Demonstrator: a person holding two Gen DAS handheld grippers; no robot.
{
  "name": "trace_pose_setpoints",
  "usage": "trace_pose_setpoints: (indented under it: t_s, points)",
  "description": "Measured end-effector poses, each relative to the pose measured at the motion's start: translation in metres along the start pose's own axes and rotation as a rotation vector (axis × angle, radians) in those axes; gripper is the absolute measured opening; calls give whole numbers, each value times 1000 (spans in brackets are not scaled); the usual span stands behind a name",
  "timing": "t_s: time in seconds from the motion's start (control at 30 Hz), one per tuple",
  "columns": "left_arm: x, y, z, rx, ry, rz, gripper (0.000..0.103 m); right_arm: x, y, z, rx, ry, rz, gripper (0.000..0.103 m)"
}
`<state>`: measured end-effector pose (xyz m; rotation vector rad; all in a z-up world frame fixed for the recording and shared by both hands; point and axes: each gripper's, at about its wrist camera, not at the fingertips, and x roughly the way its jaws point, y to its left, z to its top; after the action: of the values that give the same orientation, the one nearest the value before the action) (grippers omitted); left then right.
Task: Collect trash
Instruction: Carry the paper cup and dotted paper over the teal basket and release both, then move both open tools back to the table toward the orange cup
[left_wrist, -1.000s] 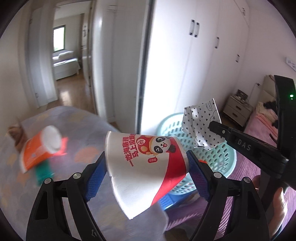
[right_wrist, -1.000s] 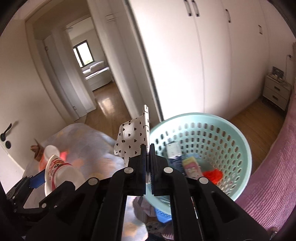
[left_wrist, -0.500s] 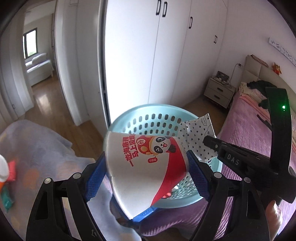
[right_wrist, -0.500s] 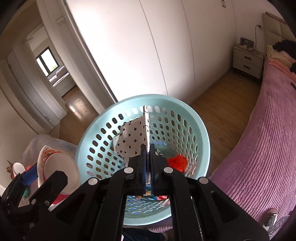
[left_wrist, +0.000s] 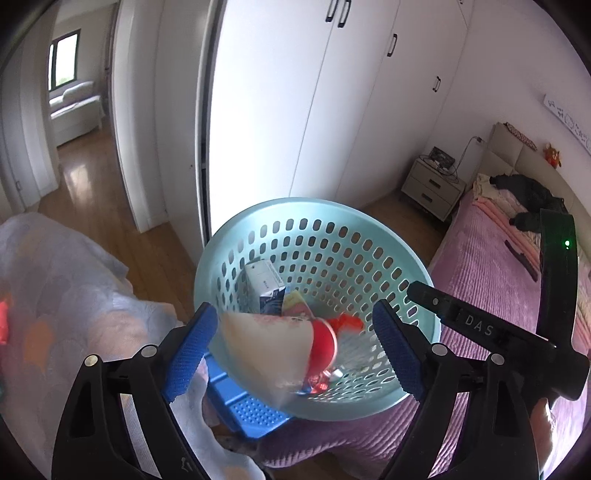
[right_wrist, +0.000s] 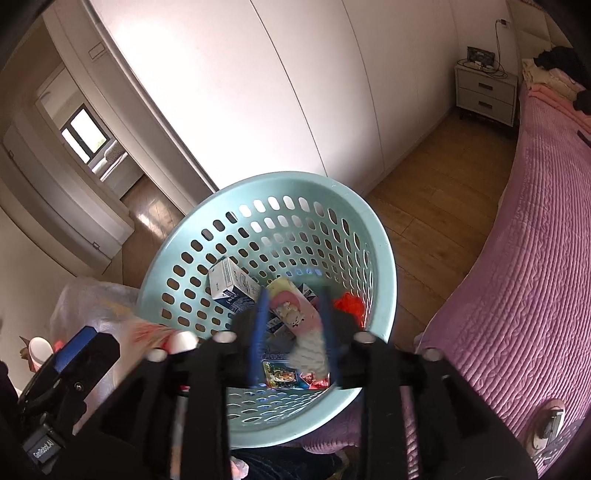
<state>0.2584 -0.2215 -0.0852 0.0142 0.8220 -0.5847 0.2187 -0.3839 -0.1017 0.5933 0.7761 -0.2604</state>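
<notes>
"DAS" stands on the right gripper (left_wrist: 424, 291) (white letters); "GenRobot.AI" on a label on the left gripper (right_wrist: 70, 354).

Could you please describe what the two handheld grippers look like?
Both the left gripper and the right gripper are black plastic with silver screws and ribbed blue pads. The right one's body carries white "DAS" lettering and a green light.

Paper cup (left_wrist: 280, 347) motion-blurred, print unreadable. Right gripper (right_wrist: 291, 332) jaws smeared; patterned scrap (right_wrist: 310, 350) between them indistinct. Basket (right_wrist: 384, 258) near rim hidden.
</notes>
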Motion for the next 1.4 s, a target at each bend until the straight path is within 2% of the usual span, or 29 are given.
trace_pose_setpoints:
  t_s: [0.17, 0.3, 0.47, 0.73, 1.03, 1.4]
  points:
    - [-18, 7, -7, -33, -22, 18, 84, -18, 12, -3, -38, -37, -3, 52]
    - [-46, 17, -15, -101, -63, 17, 86, -30, 19, -4, -47, -55, 11, 52]
    - [-98, 22, -24, -130, -154, 107, 86, -44, 28, -9, -35, -60, 65, 57]
    - [-166, 35, -33, -185, -267, 246, 87, -61, 77, -23, -143, -83, 123, 60]
    - [-208, 57, -47, -230, -324, 328, 88, -84, 143, -44, -308, -140, 174, 63]
    - [-239, 93, -60, -291, -358, 396, 87, -86, 194, -71, -414, -134, 236, 65]
